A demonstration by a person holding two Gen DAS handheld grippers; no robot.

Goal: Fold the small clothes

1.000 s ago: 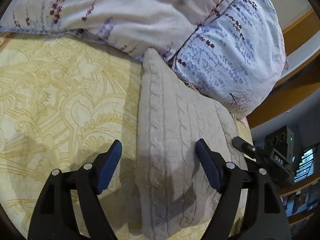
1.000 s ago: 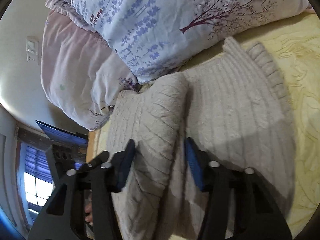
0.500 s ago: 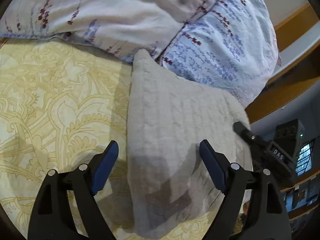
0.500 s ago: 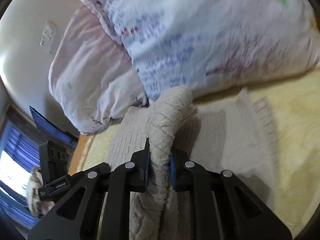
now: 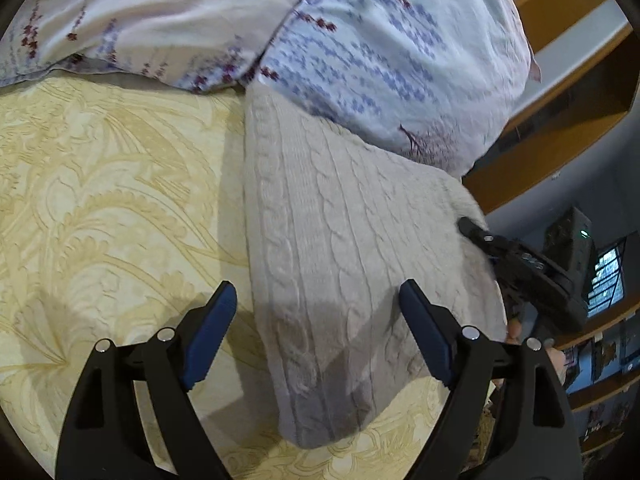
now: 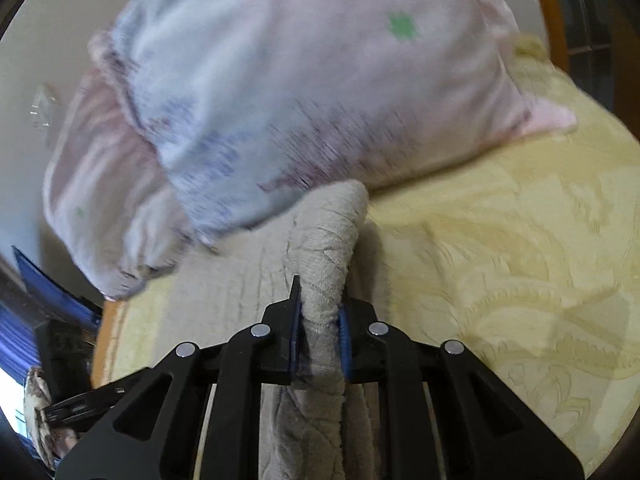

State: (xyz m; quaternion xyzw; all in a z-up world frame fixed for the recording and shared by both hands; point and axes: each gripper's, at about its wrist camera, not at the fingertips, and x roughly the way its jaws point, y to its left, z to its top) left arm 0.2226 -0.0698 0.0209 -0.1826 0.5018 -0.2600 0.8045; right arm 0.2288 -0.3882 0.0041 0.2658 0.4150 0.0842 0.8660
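Right now the right claw (image 6: 320, 332) is pinching a raised fold of the beige cable-knit sweater (image 5: 344, 248), its two blue-padded fingers (image 6: 345, 334) pressed against either side of the bunched cloth. In the right wrist view the pinched fold arches up and forward from the claw toward the pillows, while more of the knit hangs down between the black finger arms. The rest of the sweater lies flat on the yellow patterned bedspread (image 6: 520, 264), to the left of the claw.

Meanwhile the left claw (image 5: 320, 320) is spread wide, with one blue pad (image 5: 212, 328) over the bedspread (image 5: 100, 200) and the other over the sweater, so that the garment's near left edge runs between them. Neither pad visibly touches the cloth.

From the left wrist view the sweater stretches from just in front of the claw up to the floral pillow (image 5: 400, 60), its far edge tucked against it. A second, paler pillow (image 5: 160, 20) sits to the left of that one. The right claw (image 5: 520, 264) shows at the sweater's right border, though that view does not make its grip clear. The pillows in the right wrist view are blurred.
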